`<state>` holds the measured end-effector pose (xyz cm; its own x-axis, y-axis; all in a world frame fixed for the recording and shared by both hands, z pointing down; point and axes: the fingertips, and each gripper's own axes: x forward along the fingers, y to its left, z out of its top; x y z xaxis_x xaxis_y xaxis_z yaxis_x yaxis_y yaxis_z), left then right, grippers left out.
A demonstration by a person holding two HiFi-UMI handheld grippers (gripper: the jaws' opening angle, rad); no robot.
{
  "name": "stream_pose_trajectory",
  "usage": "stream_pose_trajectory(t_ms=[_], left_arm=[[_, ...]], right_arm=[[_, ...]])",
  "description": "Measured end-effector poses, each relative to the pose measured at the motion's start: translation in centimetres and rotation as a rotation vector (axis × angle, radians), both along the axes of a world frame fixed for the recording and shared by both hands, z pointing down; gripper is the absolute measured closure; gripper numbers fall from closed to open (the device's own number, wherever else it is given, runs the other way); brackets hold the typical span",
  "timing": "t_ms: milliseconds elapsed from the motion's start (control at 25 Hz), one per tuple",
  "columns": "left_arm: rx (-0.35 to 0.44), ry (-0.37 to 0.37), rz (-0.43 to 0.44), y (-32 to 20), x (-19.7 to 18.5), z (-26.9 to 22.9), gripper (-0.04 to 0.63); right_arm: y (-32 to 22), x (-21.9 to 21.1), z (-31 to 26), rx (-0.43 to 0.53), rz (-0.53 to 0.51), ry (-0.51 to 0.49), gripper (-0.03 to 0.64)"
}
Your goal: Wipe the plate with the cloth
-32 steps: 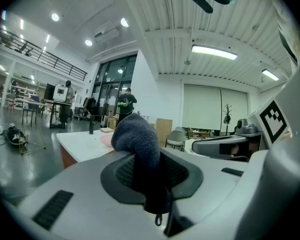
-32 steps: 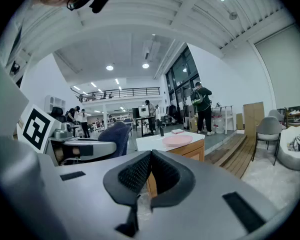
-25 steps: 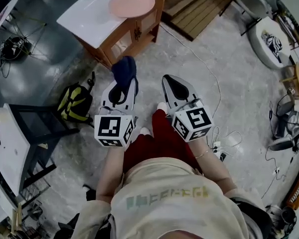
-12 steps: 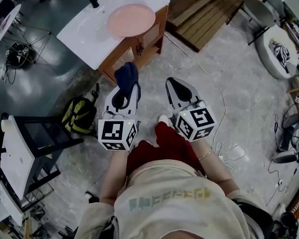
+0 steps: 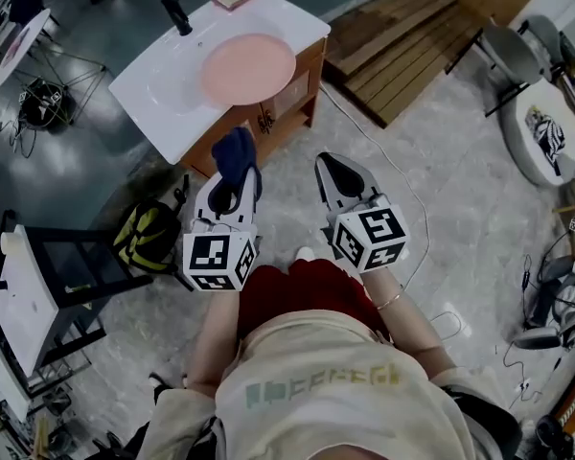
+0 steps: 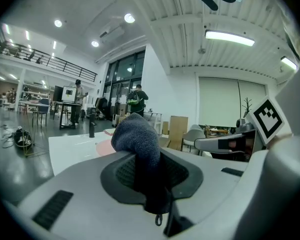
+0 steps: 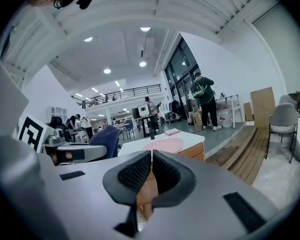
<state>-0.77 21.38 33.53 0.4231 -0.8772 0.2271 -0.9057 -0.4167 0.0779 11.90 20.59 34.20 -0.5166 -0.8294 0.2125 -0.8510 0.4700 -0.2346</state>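
Cloth [image 5: 238,151], dark blue, bulges from the left tongs [image 5: 236,178], which clench it. Right tongs [image 5: 336,172] are pressed together on nothing. Pink plate [image 5: 248,69] lies on the white desk [image 5: 158,89], toward 12 o'clock of both tongs, well apart from them.

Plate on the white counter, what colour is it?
The plate is pale pink; the head view shows it best.

Closed right gripper [image 7: 152,158], pink plate [image 7: 164,145] ahead
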Motion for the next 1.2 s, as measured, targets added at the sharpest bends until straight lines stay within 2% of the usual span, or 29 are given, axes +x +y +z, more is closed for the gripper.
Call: stream_pose_trajectory(t_ms=[400,600,920,1200], left_arm=[[0.031,-0.020,-0.029,-5.0,0.2,-1.2,0.515],[0.038,-0.018,-0.031,-8.4,-0.5,-1.4,0.515],[0.022,-0.007,-0.031,-16.4,-2.9,-0.6,0.515],[-0.007,0.009,-0.010,-23.0,-4.2,0.1,0.515]], right_arm=[[-5.4,0.7,-1.7,0.058,0.000,0.022,0.578],[-8.1,0.8,-1.2,0.047,0.020,0.023,0.578],[-15.4,-0.5,0.0,0.020,0.041,0.050,0.578],[-22.2,-1.6,1.5,-0.025,0.088,0.123,0.578]])
